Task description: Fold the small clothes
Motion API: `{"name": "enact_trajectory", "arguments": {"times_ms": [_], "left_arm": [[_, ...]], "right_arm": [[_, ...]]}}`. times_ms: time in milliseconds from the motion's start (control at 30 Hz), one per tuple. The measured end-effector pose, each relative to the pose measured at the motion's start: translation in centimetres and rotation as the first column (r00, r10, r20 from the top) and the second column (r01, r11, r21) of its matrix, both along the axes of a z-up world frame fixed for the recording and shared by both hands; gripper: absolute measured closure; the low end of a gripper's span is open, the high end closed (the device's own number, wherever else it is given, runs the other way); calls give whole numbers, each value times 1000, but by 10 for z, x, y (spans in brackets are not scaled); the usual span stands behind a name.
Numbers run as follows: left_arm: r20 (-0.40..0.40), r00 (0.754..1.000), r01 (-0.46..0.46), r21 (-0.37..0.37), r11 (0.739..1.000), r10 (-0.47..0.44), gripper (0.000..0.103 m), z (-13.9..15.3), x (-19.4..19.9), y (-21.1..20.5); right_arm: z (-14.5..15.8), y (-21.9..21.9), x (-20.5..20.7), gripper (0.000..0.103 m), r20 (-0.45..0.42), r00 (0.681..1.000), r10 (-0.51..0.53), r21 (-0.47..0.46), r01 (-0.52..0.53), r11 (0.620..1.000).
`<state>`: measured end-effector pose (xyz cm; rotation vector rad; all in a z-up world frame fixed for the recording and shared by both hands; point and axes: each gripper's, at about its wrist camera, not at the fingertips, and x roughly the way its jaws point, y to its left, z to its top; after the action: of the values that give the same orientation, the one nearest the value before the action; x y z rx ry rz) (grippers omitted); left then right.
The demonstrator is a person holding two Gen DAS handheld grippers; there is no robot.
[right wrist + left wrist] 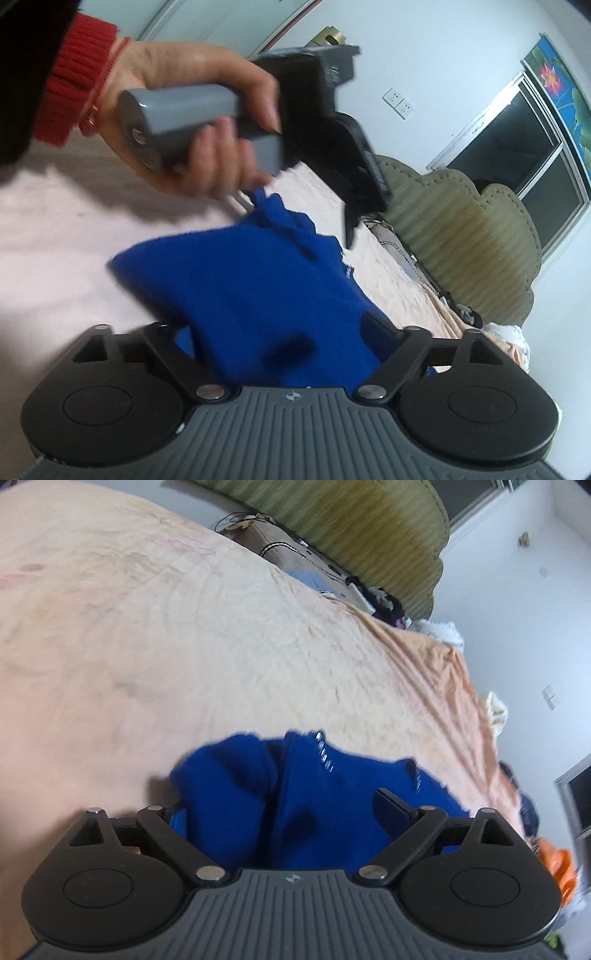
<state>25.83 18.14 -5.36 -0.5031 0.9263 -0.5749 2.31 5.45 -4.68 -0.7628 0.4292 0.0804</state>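
Note:
A bright blue knitted garment (240,782) lies bunched on the peach bed sheet (184,646), with a row of small silver studs on it. My left gripper (284,810) stands wide open over its near end, with cloth filling the gap between the fingers. In the right wrist view the same garment (240,280) rises to a crumpled peak. My right gripper (282,332) is also wide, with fabric between its fingers; the pads do not visibly clamp it. A person's hand (192,74) with a red cuff holds the left gripper (349,225) above the garment's far end.
A green padded headboard (351,524) stands at the far end of the bed, also the headboard (461,240) in the right view. Loose clothes and clutter (384,602) lie along the bed's edge. An orange item (557,867) sits at the right. A dark window (517,147) is behind.

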Motion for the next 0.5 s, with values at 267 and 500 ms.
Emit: {"name": "enact_trajectory", "arguments": {"times_ms": [267, 500], "left_arm": [[11, 1000, -8, 171, 985, 6, 91, 1, 11, -28], [129, 989, -117, 341, 933, 77, 92, 43, -15, -57]], "right_arm": [[-17, 17, 13, 93, -39, 996, 78, -32, -79, 996], [4, 0, -7, 97, 5, 996, 93, 90, -93, 992]]}}
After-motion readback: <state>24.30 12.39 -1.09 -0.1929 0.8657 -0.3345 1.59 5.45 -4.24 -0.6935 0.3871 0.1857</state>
